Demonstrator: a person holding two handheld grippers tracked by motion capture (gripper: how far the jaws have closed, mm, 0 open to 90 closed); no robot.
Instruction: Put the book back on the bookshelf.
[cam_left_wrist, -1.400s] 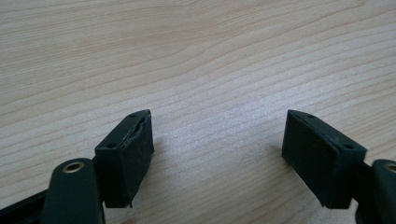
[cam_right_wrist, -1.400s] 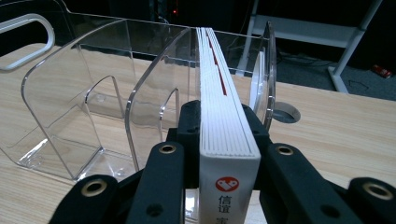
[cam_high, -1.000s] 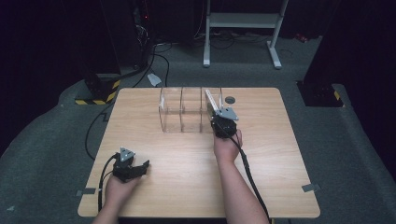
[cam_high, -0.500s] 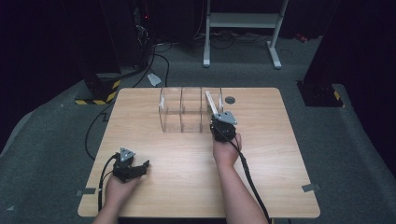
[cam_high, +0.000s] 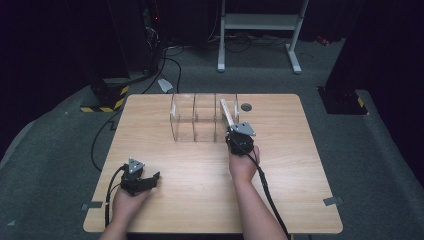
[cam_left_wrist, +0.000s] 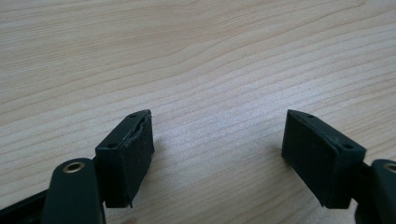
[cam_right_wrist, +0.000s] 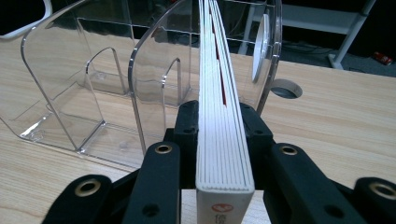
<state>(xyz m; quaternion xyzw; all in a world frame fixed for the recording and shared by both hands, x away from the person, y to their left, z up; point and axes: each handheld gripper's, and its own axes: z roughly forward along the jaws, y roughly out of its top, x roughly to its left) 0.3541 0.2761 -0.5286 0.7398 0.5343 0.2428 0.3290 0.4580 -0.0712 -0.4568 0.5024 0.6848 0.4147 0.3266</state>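
Since a second ago the right gripper (cam_high: 231, 131) has carried the white book (cam_right_wrist: 219, 93) slightly lower in the high view. Its jaws have just been easing apart yet clamp the book's spine end, the far part standing in the rightmost bay of the clear file rack (cam_high: 195, 120) at the frame's upper middle, which suggests release is starting. One book, one three-bay rack, two grippers; the left gripper (cam_left_wrist: 217, 154) rests at lower left, jaws wide and empty.
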